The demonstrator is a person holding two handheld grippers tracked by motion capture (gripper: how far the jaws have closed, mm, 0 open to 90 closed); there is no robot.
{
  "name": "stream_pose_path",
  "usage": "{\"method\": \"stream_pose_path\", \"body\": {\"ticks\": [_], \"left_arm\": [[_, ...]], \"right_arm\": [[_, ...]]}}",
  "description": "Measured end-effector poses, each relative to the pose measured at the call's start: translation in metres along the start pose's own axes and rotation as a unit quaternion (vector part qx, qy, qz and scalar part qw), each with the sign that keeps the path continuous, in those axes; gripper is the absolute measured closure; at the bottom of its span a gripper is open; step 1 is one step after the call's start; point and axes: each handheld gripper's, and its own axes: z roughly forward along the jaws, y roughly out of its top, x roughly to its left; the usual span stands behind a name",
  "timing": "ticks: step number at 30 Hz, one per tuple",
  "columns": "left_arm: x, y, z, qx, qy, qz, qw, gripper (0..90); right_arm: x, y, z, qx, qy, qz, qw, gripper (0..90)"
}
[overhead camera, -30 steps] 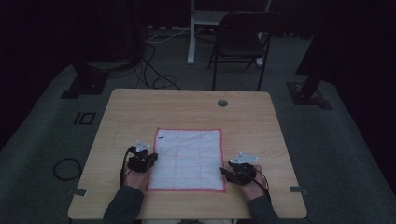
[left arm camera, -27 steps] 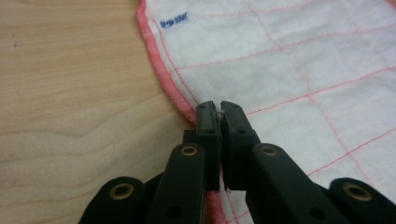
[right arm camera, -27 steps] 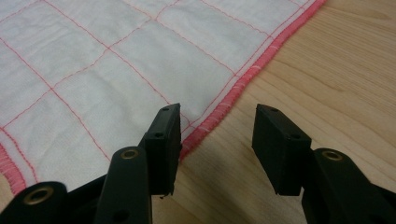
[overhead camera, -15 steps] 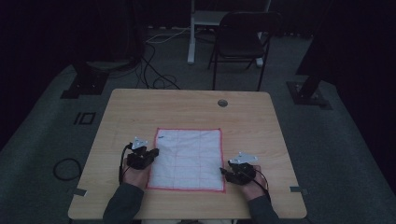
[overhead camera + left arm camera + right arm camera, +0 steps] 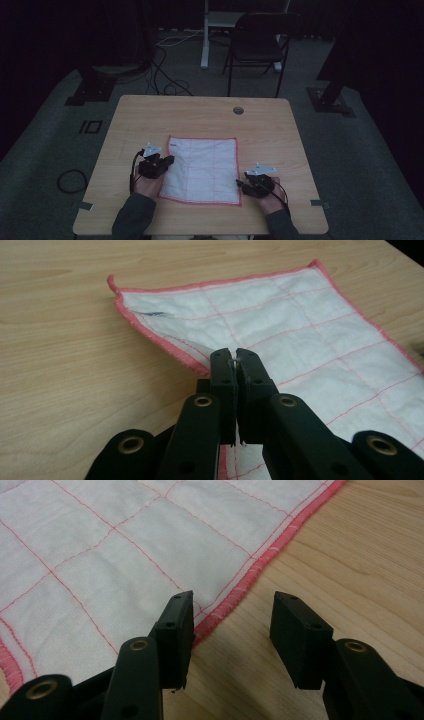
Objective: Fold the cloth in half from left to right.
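A white cloth (image 5: 202,169) with a red grid and red hem lies flat on the wooden table (image 5: 200,112). My left gripper (image 5: 169,160) is at the cloth's left edge, shut on the red hem of the cloth (image 5: 280,325); in the left gripper view the jaws of the left gripper (image 5: 234,354) pinch the fabric and lift it a little. My right gripper (image 5: 241,182) sits at the right edge near the front corner. In the right gripper view the right gripper (image 5: 234,611) is open, straddling the hem of the cloth (image 5: 125,555), one jaw over cloth, one over wood.
A round cable hole (image 5: 238,110) is in the table's far side. A dark folding chair (image 5: 260,45) and a white post (image 5: 205,35) stand beyond the table, with cables (image 5: 165,75) on the grey floor. Bare wood surrounds the cloth.
My left gripper has shifted slightly right and forward along the cloth's left edge. The right gripper has hardly moved.
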Motion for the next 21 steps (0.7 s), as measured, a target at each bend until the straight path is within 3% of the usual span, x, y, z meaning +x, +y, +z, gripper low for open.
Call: {"method": "stream_pose_path", "body": {"ticks": [21], "left_arm": [[-0.021,0.017,0.005,-0.013,-0.027,0.024,0.9993,88.2]], "right_arm": [[-0.001,-0.001,0.001,0.000,0.001,0.001,1.0000,52.0]]}}
